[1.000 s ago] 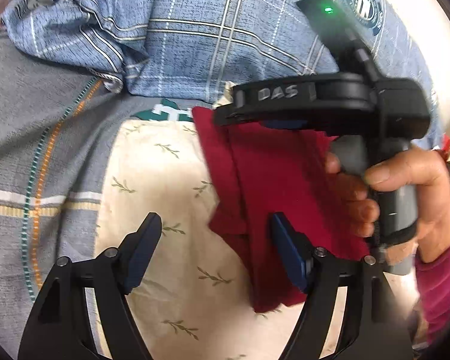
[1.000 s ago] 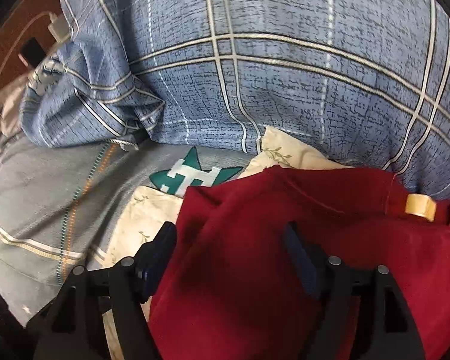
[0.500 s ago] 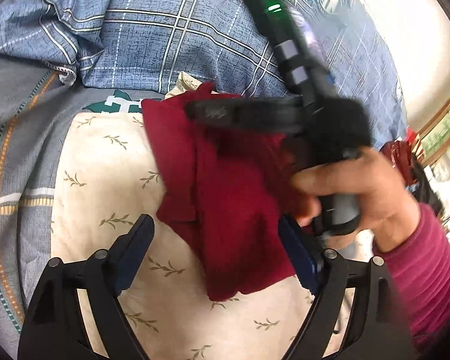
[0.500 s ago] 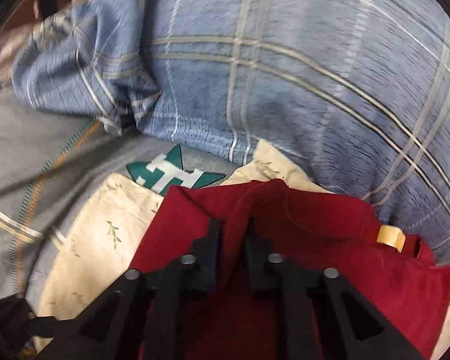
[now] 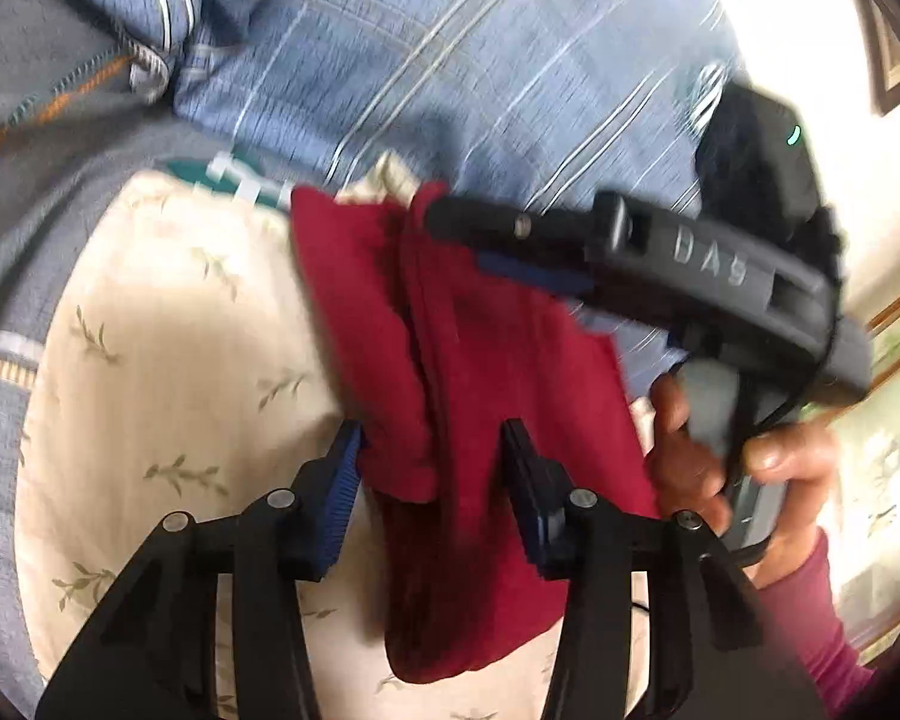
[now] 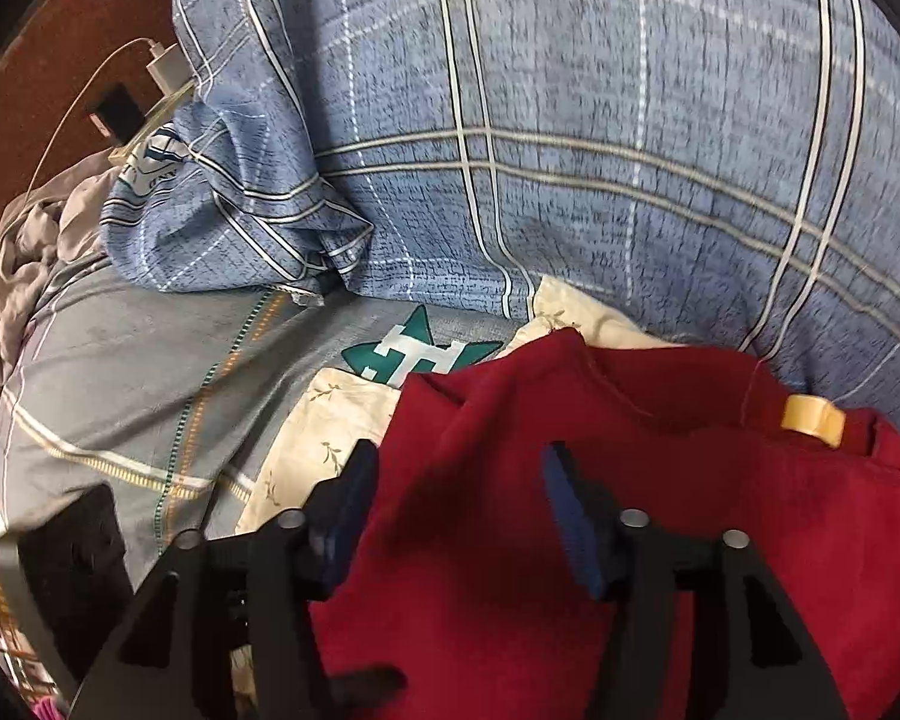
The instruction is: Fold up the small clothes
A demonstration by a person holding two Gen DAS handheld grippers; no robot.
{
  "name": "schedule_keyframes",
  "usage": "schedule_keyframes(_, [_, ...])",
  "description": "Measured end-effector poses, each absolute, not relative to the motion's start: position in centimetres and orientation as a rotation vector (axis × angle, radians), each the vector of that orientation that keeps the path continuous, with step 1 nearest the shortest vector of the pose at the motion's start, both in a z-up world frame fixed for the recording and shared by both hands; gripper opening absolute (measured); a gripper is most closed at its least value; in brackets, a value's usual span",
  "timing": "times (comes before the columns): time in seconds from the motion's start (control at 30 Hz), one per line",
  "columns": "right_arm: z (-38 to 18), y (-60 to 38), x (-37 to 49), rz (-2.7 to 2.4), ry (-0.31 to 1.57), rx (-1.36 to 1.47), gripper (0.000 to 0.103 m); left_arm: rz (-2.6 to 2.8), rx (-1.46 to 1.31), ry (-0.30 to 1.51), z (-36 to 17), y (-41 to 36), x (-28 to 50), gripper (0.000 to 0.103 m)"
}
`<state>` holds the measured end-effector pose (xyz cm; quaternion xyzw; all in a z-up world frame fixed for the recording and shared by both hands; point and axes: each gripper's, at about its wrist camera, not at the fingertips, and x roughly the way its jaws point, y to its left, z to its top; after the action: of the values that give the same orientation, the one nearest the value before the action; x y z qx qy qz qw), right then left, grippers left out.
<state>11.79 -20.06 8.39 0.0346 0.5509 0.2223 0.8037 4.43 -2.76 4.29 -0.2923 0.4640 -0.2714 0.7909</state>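
The red garment (image 5: 498,396) lies bunched on a cream leaf-print cloth (image 5: 168,372) on the bed — left tongs (image 5: 432,474) and right tongs (image 6: 456,504) both apart, straddling its folds, gripping nothing.

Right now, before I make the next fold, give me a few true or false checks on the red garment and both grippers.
1. The red garment lies on a cream leaf-print cloth. True.
2. The left gripper is shut. False: its jaws stand apart around a fold of the garment.
3. The right gripper is open. True.
4. The garment's tag is green. False: it is yellow.
5. A blue plaid blanket lies beyond the garment. True.
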Motion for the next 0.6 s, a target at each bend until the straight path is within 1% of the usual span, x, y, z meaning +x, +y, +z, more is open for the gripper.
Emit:
schedule_keyframes(0.03, [8.6, -20.1, 11.9, 0.480, 1.186, 0.087, 0.069, -0.590, -0.584, 0.954, 5.3, -3.1, 4.0, 0.041])
schedule_keyframes(0.13, [9.6, -20.6, 12.4, 0.509, 1.217, 0.155, 0.074, -0.626, -0.483, 0.886, 7.2, -4.4, 2.7, 0.041])
schedule_keyframes(0.17, [10.0, -20.7, 12.4, 0.517, 1.221, 0.170, 0.076, -0.643, -0.474, 0.872, 7.5, -4.7, 2.4, 0.041])
schedule_keyframes(0.2, [9.7, -20.2, 12.7, 0.518, 1.225, 0.171, 0.081, -0.654, -0.463, 0.864, 7.7, -5.0, 2.2, 0.041])
schedule_keyframes(0.23, [9.7, -19.9, 12.8, 0.517, 1.241, 0.161, 0.083, -0.659, -0.451, 0.859, 7.9, -5.1, 2.0, 0.041])
schedule_keyframes(0.33, [8.4, -17.9, 13.2, 0.519, 1.293, 0.085, 0.083, -0.653, -0.428, 0.863, 7.9, -5.5, 1.9, 0.041])
schedule_keyframes(0.47, [6.2, -15.0, 13.4, 0.480, 1.330, -0.098, 0.082, -0.646, -0.412, 0.893, 7.7, -6.0, 2.2, 0.041])
schedule_keyframes(0.5, [6.0, -14.6, 13.4, 0.469, 1.327, -0.135, 0.070, -0.645, -0.402, 0.910, 7.6, -6.1, 2.2, 0.042])
schedule_keyframes(0.53, [5.9, -14.5, 13.3, 0.460, 1.311, -0.170, 0.048, -0.641, -0.393, 0.927, 7.6, -6.0, 2.2, 0.049])
schedule_keyframes(0.57, [6.1, -14.6, 13.1, 0.449, 1.281, -0.210, 0.037, -0.624, -0.372, 0.966, 7.6, -6.0, 2.2, 0.058])
schedule_keyframes(0.6, [6.2, -14.9, 13.0, 0.451, 1.270, -0.212, 0.025, -0.620, -0.364, 0.987, 7.5, -5.9, 2.2, 0.080])
